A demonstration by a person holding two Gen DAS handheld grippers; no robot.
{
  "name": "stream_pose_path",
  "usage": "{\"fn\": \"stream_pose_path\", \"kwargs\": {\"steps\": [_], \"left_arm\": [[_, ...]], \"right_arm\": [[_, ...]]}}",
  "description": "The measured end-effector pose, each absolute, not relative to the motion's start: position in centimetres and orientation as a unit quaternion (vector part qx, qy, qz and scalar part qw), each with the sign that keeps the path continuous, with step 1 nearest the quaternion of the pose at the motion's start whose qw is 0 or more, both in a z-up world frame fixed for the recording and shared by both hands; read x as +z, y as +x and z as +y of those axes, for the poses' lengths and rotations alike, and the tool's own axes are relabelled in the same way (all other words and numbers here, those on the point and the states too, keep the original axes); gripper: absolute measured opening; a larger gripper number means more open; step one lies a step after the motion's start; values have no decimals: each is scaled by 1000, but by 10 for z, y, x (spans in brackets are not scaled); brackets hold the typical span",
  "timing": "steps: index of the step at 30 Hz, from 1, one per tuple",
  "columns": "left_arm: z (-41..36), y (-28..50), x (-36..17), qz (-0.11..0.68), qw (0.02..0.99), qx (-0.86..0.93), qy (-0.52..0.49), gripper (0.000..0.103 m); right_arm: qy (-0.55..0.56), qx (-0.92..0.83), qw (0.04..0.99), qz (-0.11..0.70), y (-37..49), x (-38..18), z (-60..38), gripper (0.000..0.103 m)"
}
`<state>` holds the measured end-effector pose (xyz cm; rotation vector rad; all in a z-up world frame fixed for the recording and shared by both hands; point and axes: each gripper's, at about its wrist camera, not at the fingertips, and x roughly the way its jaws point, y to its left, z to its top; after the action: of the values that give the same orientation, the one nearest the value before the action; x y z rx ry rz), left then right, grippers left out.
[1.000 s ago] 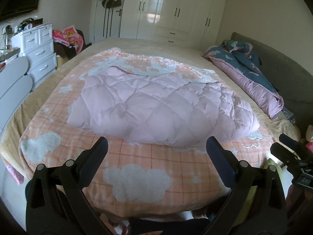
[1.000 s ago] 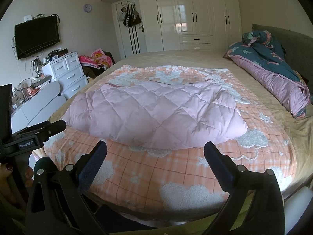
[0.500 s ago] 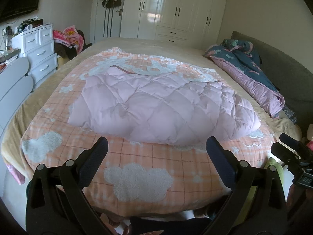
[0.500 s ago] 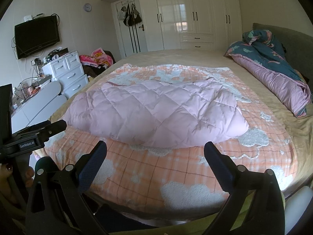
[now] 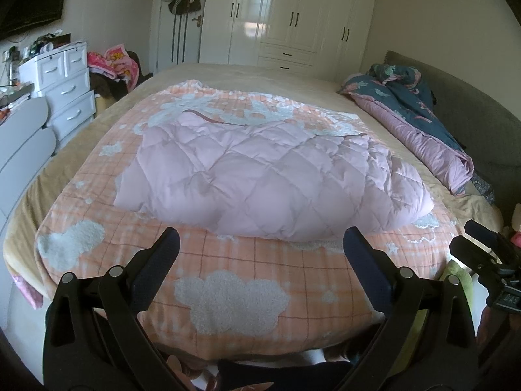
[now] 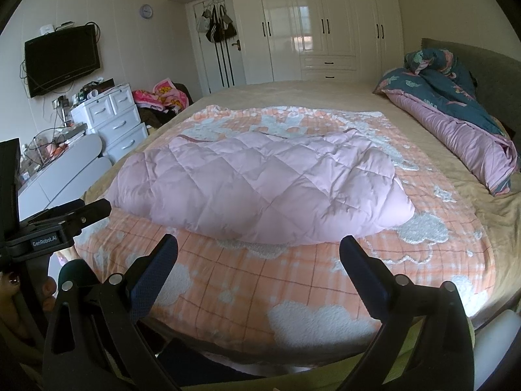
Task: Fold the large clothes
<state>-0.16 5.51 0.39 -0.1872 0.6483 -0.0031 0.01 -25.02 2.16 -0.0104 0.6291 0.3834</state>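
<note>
Pink quilted down coat [image 5: 270, 179] lying folded on bed, both grippers hovering off it.

Coat is resting mid-bed on the orange plaid cloud blanket [image 5: 228, 293], w/ a dark blue-and-pink duvet [image 6: 456, 114] bunched along the headboard side. Left gripper [image 5: 260, 254] and right gripper [image 6: 259, 257] are hanging near the blanket's front edge, jaws spread wide, holding nothing, apart from the coat.

Jacket [image 5: 270, 179] on blanket [image 5: 228, 277]; duvet [image 5: 420, 120] to right.
</note>
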Motion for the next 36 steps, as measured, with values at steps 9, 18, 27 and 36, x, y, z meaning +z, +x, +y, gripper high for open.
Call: {"fn": "stream_pose_path", "kwargs": {"steps": [9,18,27,36], "left_arm": [[56,-3,4,317,944,-4,-91,94],[61,-2,4,317,944,-8,-90,94],[65,-4,2,323,943,-3,-86,94],[69,-7,-3,344,936,15,-71,94]], "right_arm": [[-7,186,933,307,-1,21,-250,99],[-9,183,933,309,0,23,-250,99],[-12,181,933,310,1,24,-248,99],[-8,170,936,309,4,22,-254,99]]}}
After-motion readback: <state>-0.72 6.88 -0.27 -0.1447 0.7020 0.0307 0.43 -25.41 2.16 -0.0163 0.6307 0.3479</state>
